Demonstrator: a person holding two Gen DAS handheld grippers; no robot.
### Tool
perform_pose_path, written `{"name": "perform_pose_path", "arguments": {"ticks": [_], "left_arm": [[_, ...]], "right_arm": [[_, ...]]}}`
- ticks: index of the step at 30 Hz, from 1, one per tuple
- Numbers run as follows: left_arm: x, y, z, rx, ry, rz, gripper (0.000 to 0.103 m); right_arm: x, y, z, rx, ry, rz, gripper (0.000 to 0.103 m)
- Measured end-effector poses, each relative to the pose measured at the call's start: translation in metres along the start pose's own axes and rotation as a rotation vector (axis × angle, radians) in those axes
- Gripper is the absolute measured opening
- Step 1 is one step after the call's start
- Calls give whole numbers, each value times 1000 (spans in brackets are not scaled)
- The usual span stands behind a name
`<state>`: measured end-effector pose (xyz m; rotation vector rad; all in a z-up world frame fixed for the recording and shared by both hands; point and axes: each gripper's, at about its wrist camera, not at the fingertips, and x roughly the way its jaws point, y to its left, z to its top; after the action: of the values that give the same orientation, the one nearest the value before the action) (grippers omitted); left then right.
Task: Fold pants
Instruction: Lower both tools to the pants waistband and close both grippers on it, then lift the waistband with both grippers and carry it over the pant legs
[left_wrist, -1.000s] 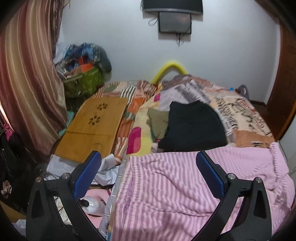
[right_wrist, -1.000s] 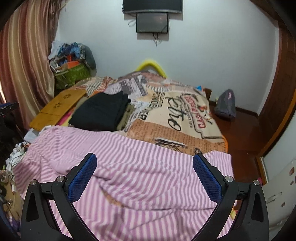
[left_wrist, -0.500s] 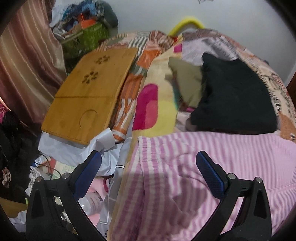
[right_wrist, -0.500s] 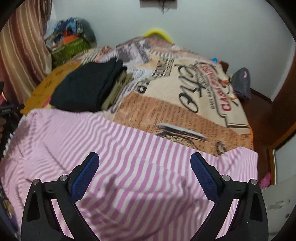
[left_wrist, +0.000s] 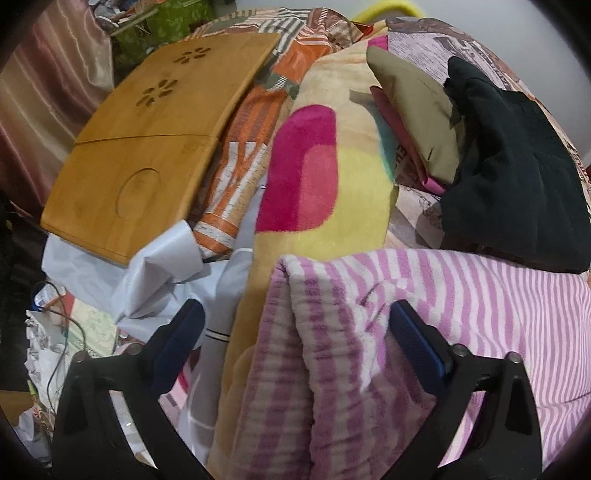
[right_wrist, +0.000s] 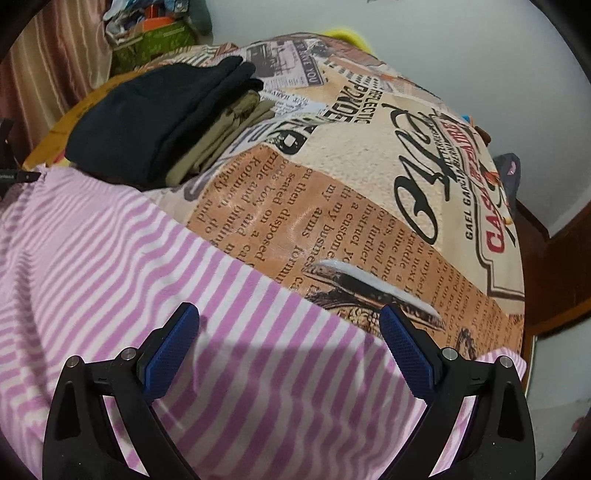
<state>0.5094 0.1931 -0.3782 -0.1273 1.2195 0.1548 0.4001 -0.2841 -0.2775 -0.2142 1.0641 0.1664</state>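
Both grippers have dipped toward the striped pants (left_wrist: 461, 295) (waistband at 12 o'clock), left gripper (left_wrist: 295, 334) and right gripper (right_wrist: 290, 334) fingers spread: grasp imminent.

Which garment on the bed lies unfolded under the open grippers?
The pink-striped pants, spread flat; the black garment and olive garment are folded and stacked beyond.

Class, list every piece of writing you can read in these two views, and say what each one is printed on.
All legible text is on the newsprint-patterned bedspread, seen from the right wrist:
"ECLECTIC"
"GAEL GAR", cut off
"CAS", red, cut off
"SAVE YOU"
"Robinson", "seated on", "disposed", "my arms" in the orange column; the rest is too distorted.
The left wrist view shows no readable text; the striped pants carry none.
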Motion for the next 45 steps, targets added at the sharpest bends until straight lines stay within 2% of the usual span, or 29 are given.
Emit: {"name": "perform_pose_path", "arguments": {"ticks": [2,3,5,6,11,15,18,20,23,28,29,30,34,40,45], "left_arm": [[-1,2,0,-8,0,-38,84],[-1,1,1,-10,-2,-48,81],[-3,-2,1,-3,-8,-63,67],[-5,-6,1,13,-14,-65,63],[-13,-28,-2,119,-62,26,46],[-19,-35,-4,155,-86,61,39],[-21,-35,-4,160,-90,77,35],[-23,-36,-3,157,-97,93,33],[-27,-41,-5,164,-115,118,29],[-42,-40,-6,146,-147,123,24],[-46,-38,-6,138,-153,124,15],[-51,-36,-5,128,-158,131,11],[-70,-29,-2,92,-177,108,11],[-113,-32,-5,92,-254,108,11],[-147,-33,-4,95,-295,96,11]], "right_arm": [[9,0,0,-4,20,7,91],[12,-2,1,1,28,12,90],[17,-3,2,17,35,30,88],[19,-4,2,24,33,40,87],[24,-5,4,27,32,89,79],[23,-3,4,22,28,106,68],[21,1,2,7,20,118,51],[20,3,2,-6,17,137,32],[15,9,-1,-19,11,128,11],[6,5,-4,20,-32,118,8],[3,4,-4,28,-45,117,8],[-2,2,-4,35,-59,116,8],[-21,-2,-1,49,-116,107,7],[-56,-8,2,51,-198,30,6],[-83,-17,3,94,-249,7,6]]}}
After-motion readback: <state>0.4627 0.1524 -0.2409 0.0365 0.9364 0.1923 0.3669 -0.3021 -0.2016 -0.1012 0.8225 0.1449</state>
